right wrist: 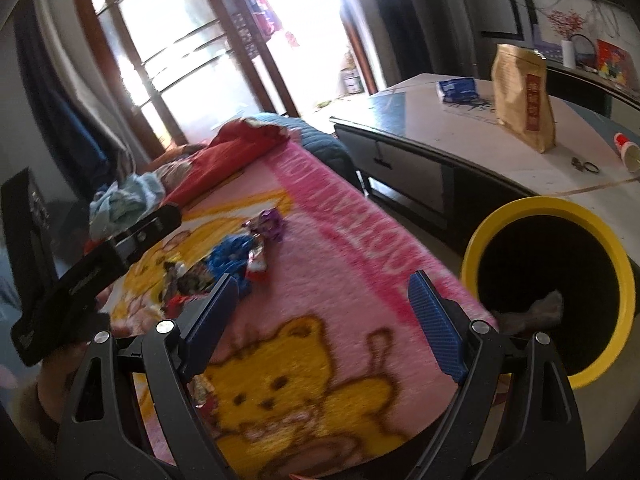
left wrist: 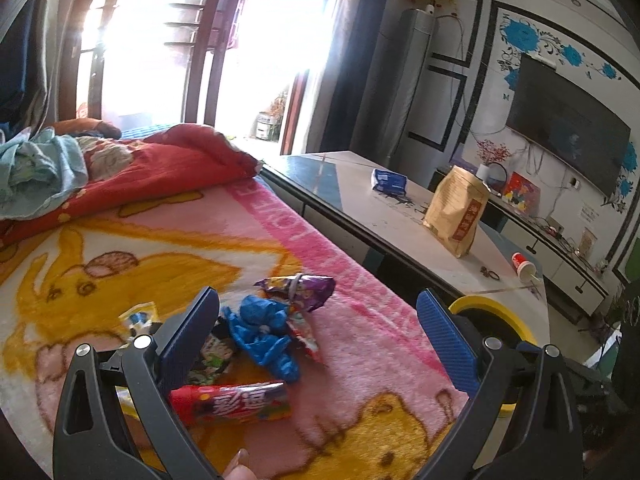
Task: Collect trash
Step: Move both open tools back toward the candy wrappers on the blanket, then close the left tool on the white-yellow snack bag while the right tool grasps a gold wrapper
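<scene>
Both tools gape wide with nothing in them. The left tool (left wrist: 320, 320) hovers over the pink cartoon blanket (left wrist: 360, 340), a red candy wrapper (left wrist: 232, 402) at its 7 o'clock, a crumpled blue bag (left wrist: 260, 332) and purple wrapper (left wrist: 304, 286) toward 11. The right tool (right wrist: 320, 312) has the yellow-rimmed bin (right wrist: 516, 208) at 2 o'clock. Beyond, a kraft bag (left wrist: 456, 216) stands on the counter (left wrist: 360, 184).

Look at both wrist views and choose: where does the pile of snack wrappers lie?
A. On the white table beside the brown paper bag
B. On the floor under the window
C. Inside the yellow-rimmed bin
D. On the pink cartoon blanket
D: the snack wrappers lie on the pink cartoon blanket, apart from the yellow-rimmed bin and the white table with its brown paper bag.
</scene>
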`<state>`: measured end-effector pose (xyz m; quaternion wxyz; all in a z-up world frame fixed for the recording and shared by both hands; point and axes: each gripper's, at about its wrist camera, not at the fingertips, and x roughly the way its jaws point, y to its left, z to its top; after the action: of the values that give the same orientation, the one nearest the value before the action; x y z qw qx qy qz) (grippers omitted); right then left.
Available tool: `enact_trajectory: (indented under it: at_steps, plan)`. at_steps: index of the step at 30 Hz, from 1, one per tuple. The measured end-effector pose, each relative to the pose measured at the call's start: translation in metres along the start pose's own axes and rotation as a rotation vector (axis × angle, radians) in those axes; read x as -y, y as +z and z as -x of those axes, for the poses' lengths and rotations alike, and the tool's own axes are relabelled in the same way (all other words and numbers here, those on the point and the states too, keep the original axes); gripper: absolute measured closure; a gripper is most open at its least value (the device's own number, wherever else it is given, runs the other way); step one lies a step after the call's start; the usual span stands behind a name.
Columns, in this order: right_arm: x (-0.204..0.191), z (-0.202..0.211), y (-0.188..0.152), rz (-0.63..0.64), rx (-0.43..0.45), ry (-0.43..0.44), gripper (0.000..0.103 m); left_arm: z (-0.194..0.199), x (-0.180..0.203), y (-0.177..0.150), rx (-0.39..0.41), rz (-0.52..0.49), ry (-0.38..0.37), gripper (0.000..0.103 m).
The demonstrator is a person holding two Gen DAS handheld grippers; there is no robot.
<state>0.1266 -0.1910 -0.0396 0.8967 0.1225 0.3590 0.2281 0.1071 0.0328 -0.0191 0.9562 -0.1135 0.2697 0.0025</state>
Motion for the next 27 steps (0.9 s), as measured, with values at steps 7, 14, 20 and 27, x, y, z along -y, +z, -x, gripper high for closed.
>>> enact_trajectory:
  at_steps: [7, 14, 20, 27]
  plan:
    - [-0.024, -0.009, -0.012, 0.052, -0.038, 0.035, 0.024, 0.004, -0.022, -0.002, 0.000, 0.033, 0.038, 0.007]
    - [-0.047, -0.019, -0.024, 0.097, -0.075, 0.072, 0.024, 0.009, -0.046, -0.004, 0.002, 0.073, 0.077, 0.007]
    - [-0.067, -0.028, -0.034, 0.144, -0.112, 0.109, 0.024, 0.015, -0.064, -0.004, 0.006, 0.092, 0.110, 0.007]
    - [-0.089, -0.043, -0.048, 0.198, -0.171, 0.149, 0.025, 0.018, -0.090, -0.011, -0.011, 0.131, 0.161, 0.007]
